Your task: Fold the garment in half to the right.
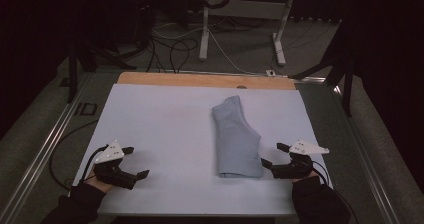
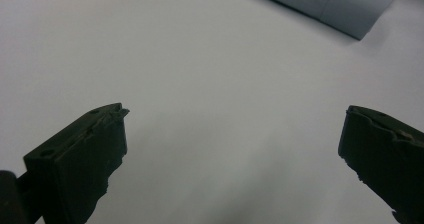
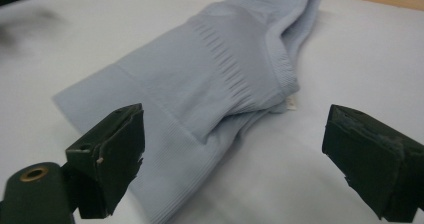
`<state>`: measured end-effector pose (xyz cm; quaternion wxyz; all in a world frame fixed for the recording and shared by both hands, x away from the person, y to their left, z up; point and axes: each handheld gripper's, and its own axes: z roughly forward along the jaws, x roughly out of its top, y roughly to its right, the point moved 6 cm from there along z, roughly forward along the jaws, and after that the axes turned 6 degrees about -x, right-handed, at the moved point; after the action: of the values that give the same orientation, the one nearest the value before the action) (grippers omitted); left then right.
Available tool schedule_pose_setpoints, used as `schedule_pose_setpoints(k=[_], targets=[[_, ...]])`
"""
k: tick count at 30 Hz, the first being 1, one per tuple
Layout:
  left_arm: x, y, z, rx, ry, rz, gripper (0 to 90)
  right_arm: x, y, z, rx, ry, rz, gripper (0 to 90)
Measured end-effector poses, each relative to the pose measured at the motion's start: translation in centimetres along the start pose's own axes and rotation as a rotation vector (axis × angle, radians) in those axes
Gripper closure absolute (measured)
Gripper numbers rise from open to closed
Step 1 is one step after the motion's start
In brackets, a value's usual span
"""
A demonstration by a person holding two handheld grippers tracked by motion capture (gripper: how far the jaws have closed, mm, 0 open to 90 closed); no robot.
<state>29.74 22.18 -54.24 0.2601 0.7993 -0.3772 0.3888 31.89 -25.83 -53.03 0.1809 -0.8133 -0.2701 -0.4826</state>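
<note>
Facing the garment: right gripper (image 1: 273,154), jaws spread wide, gripping nothing, tips just beside the folded cloth's near right corner without clear contact.
Right gripper's own look: folded light-blue garment (image 3: 210,89) lies between and beyond the two black jaws, ribbed band across its middle, a small tag at the fold's edge.
Likely reason for that pose: jaws parted to straddle the near edge, a judgement that a pinch on the cloth comes next.
Left gripper (image 1: 138,162): jaws wide apart, holding nothing, hovering over bare sheet at about 8 o'clock of the table.
Left gripper's own look: one corner of the garment (image 2: 345,6) at 1 o'clock, well apart from the jaws.
Garment placement: folded garment (image 1: 235,136) lies right of centre, long axis running from 6 toward 12 o'clock, flat and narrow.
Surface: pale blue sheet (image 1: 160,119) covers the wooden table (image 1: 200,79), whose bare edge shows at 12 o'clock.
Hands: person's dark sleeves (image 1: 320,204) enter from 6 o'clock.
</note>
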Motion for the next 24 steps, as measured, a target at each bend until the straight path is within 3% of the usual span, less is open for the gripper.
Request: schedule_pose_setpoints(k=[10,14,22,24], targets=[[-2.4,-0.5,-1.2,0.04,0.01,-0.046,0.0,-1.7,-0.7,-0.6,-0.034,-0.002,-0.016,10.3],[-3.2,-0.3,-1.4,0.041,0.008,-0.05,0.0,-2.2,-0.7,-0.7,-0.039,0.004,0.012,10.3],[-3.5,-0.7,-2.0,0.086,0.035,-0.053,0.0,-2.7,-0.5,-0.4,-0.061,0.005,0.011,10.3],[-3.6,-1.3,-2.4,0.111,0.058,-0.074,0.0,-2.8,-0.2,0.2,-0.075,-0.008,0.019,10.3]])
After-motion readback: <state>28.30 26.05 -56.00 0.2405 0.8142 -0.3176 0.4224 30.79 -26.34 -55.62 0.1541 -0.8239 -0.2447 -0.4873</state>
